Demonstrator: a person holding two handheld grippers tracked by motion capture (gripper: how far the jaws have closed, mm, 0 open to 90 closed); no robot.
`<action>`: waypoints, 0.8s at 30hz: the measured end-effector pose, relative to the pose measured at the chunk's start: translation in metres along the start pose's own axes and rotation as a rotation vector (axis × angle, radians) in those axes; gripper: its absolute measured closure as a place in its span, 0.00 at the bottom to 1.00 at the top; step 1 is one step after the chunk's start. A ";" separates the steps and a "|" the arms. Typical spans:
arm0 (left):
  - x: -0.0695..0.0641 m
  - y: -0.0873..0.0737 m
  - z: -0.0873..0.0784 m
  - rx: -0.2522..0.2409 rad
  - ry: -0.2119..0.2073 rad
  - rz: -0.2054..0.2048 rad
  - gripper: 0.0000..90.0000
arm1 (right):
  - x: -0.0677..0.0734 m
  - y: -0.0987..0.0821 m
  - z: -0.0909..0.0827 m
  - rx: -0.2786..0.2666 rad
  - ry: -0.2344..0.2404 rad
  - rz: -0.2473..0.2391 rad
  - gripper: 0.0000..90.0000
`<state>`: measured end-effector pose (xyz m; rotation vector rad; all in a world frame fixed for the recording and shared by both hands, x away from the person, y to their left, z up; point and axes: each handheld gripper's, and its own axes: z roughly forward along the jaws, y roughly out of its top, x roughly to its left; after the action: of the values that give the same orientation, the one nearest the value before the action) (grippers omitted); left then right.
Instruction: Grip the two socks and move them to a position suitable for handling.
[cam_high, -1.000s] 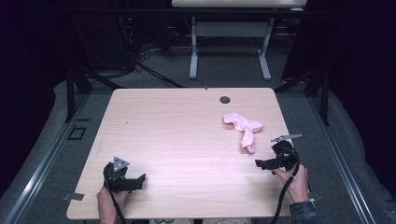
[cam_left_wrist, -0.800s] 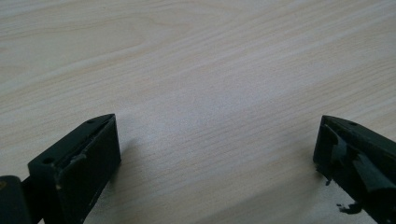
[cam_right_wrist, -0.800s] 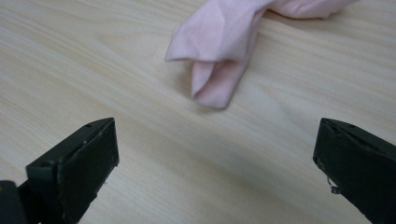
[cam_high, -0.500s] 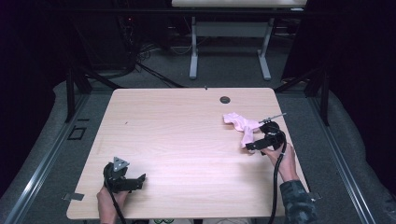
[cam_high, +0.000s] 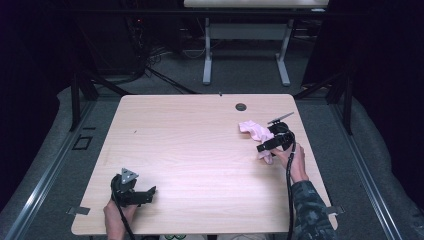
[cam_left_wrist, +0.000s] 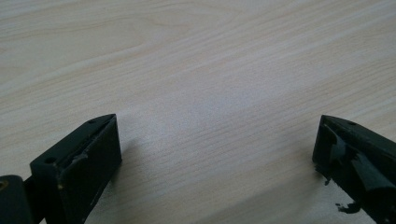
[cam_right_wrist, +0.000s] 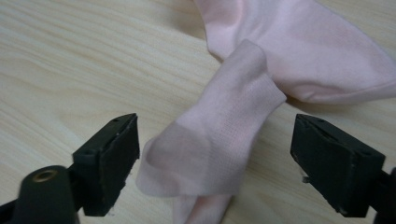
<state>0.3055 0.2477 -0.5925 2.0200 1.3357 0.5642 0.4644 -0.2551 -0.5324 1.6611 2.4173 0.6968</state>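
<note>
A crumpled pink cloth (cam_high: 256, 132) (cam_right_wrist: 243, 112) lies on the right side of the light wooden table (cam_high: 200, 150). My right gripper (cam_high: 266, 146) (cam_right_wrist: 215, 163) hovers right over it, jaws wide open, with a fold of the cloth lying between them untouched on both sides. My left gripper (cam_high: 150, 192) (cam_left_wrist: 217, 163) rests near the table's front left edge. It is open, with bare wood between its jaws.
A small dark round grommet (cam_high: 241, 106) sits near the table's far edge. Beyond the table stand the legs of another desk (cam_high: 245, 55) on grey floor. Cables trail from both grippers toward the person.
My right gripper has moved forward and left from the front right of the table to sit over the pink cloth. The left gripper has stayed put.
</note>
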 end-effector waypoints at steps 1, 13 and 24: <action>0.000 0.000 0.000 0.000 0.000 0.000 0.01 | 0.000 0.001 0.002 0.013 -0.008 -0.009 0.24; 0.000 0.000 0.000 -0.002 0.000 0.003 0.02 | -0.003 -0.005 0.015 0.018 -0.022 0.047 0.64; 0.000 0.000 -0.001 -0.002 0.001 0.003 0.02 | -0.002 -0.009 0.011 -0.013 0.015 0.054 0.87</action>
<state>0.3051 0.2479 -0.5923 2.0207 1.3321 0.5681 0.4611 -0.2564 -0.5462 1.7279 2.3811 0.7334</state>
